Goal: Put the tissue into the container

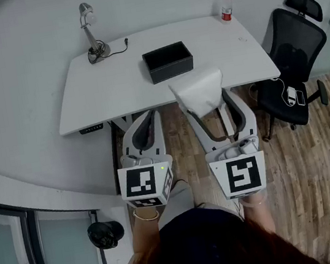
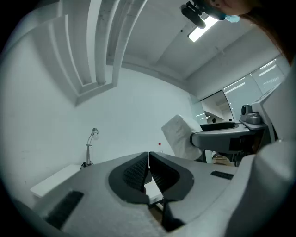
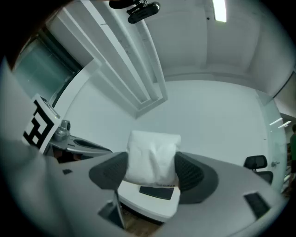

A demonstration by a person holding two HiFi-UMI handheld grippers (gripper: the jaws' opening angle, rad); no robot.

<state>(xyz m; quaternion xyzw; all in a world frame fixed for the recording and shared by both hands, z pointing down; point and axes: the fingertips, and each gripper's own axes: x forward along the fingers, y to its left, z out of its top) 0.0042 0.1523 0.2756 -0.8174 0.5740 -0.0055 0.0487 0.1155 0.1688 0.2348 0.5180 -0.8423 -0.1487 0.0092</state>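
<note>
We are squeezing the tissue pack (image 1: pixel 197 90) in our right tool (image 1: pixel 206 105) at the near edge of the bench (image 1: pixel 100 92). The black container (image 1: pixel 168 62) is sitting farther off, slightly left. Our left tool (image 1: pixel 149 123) is hanging shut, empty.

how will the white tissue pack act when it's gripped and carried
Probably soft and squashy: its front creases where the right claw squeezes the tissue pack. Likely light, since it stands up out of the grip without sagging. Unlikely to roll; its flat faces should settle in the black container.

The container (image 1: pixel 168 61) sits mid-table (image 1: pixel 103 94), lamp (image 1: pixel 92 34) back-left, bottle (image 1: pixel 227 8) back-right.
</note>
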